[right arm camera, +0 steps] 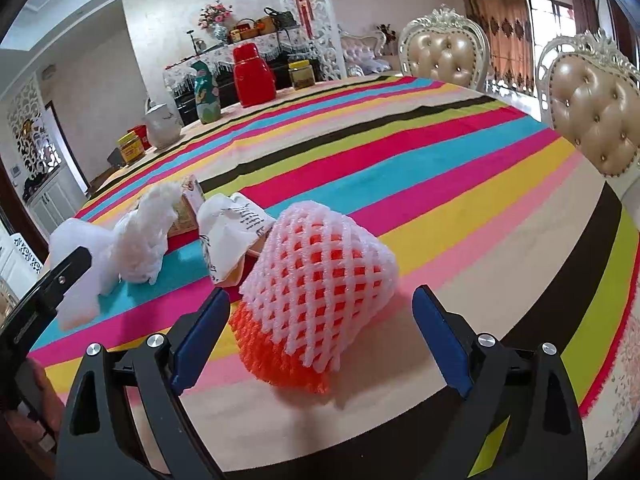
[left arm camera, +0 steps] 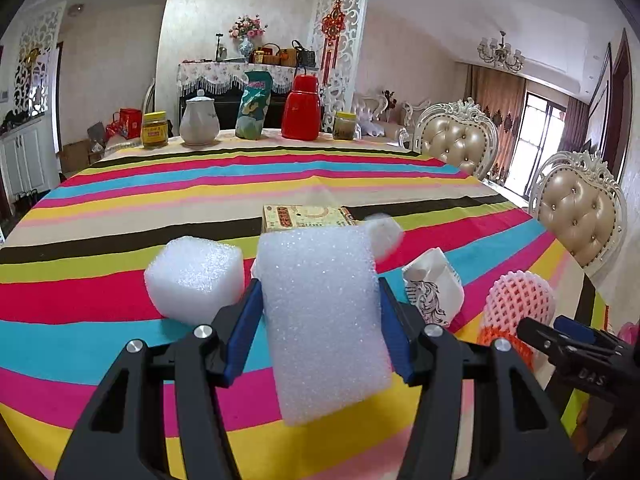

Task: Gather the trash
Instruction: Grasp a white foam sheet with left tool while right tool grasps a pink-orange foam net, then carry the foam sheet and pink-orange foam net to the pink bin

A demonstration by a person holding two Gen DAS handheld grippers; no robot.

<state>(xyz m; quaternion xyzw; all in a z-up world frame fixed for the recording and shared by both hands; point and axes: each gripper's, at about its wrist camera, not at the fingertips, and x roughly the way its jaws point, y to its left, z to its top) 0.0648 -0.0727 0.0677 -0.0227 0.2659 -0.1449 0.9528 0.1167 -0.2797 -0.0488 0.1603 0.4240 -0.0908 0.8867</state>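
A tall white foam block [left arm camera: 324, 320] stands between the blue pads of my left gripper [left arm camera: 318, 292], which is shut on it. A second white foam cube [left arm camera: 194, 276] lies on the striped tablecloth [left arm camera: 120, 208] just to its left. Behind them are a yellow carton [left arm camera: 308, 216], a white wad [left arm camera: 384, 232] and a crumpled printed paper cup [left arm camera: 434, 288]. A white foam fruit net over an orange one [right arm camera: 320, 248] lies on the cloth between the fingers of my right gripper [right arm camera: 322, 296]. Those jaws stand open, with a gap on each side of the net.
Along the table's far edge stand two jars [left arm camera: 155, 130], a white teapot [left arm camera: 199, 122], a green bag [left arm camera: 254, 106] and a red thermos [left arm camera: 302, 108]. Two padded chairs [left arm camera: 580, 216] line the right side. The table's rounded near edge [right arm camera: 520, 360] runs under my right gripper.
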